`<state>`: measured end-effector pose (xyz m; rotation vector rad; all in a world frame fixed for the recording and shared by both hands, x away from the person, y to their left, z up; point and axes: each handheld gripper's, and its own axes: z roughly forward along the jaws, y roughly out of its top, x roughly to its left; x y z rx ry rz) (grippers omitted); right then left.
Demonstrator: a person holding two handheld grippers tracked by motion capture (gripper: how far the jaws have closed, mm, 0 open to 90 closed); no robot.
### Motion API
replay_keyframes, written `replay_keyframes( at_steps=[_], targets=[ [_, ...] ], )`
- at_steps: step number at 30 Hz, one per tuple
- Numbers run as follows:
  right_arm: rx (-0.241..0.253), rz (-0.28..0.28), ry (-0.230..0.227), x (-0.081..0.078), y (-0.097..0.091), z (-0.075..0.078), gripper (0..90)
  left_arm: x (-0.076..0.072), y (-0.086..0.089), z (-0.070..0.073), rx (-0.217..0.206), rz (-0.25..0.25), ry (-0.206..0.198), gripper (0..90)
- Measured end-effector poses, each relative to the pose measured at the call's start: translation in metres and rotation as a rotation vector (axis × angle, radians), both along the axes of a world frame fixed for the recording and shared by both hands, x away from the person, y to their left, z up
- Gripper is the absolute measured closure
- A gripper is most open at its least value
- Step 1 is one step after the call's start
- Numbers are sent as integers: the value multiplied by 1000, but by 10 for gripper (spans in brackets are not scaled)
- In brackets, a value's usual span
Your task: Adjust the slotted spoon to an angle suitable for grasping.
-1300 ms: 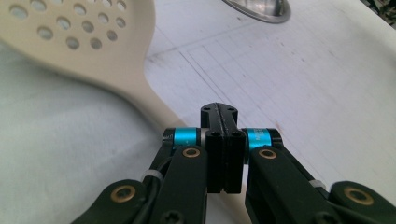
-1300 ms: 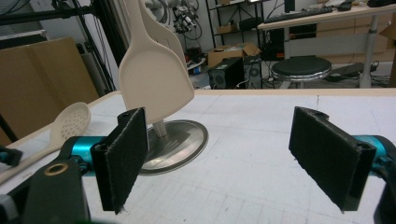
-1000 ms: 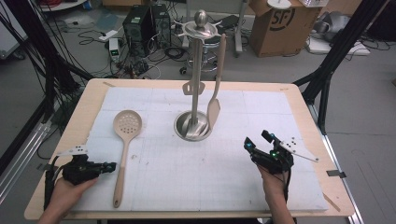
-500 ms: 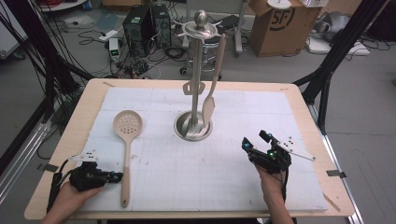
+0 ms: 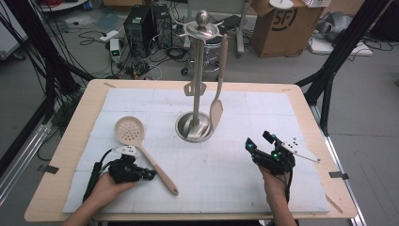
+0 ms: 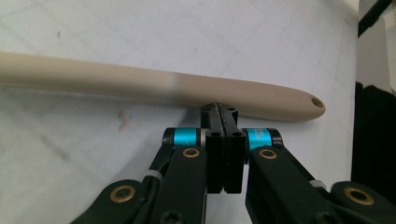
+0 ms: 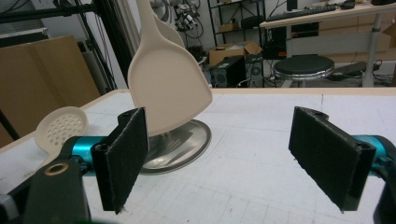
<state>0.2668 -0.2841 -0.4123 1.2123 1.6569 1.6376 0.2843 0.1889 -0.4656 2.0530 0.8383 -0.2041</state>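
A beige slotted skimmer (image 5: 130,131) lies on the white mat, its handle running diagonally toward the front right. My left gripper (image 5: 149,175) is shut with nothing between its jaws. Seen from the left gripper view, the tips of that gripper (image 6: 219,110) touch the side of the skimmer handle (image 6: 140,84) near its holed end. My right gripper (image 5: 258,140) rests at the front right, open and empty. In the right gripper view the same gripper (image 7: 229,154) points at the metal utensil stand (image 5: 202,70), where a beige spatula (image 5: 217,108) (image 7: 168,88) hangs above the round base (image 7: 182,144).
The white mat (image 5: 226,179) covers most of the wooden table (image 5: 70,155). The stand's base (image 5: 194,128) sits at the mat's centre. Beyond the table's far edge are boxes, cables and black frame poles. The skimmer's head (image 7: 60,125) lies left of the base.
My left gripper has slid to the right, staying shut. The skimmer's handle end has swung to the right with it, so the skimmer now lies diagonally. The right gripper has kept still.
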Motion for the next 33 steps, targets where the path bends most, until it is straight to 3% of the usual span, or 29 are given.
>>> replay_keyframes(
  at_steps=[14, 24, 33],
  targets=[
    [2, -3, -3, 0, -1, 1, 192, 28, -42, 1, 41, 67, -73, 896],
    [0, -5, 2, 0, -1, 0, 192, 50, -50, 1, 58, 161, -119, 897],
    [4, -5, 5, 0, -1, 0, 192, 61, -59, 1, 86, 229, -157, 897]
  ],
)
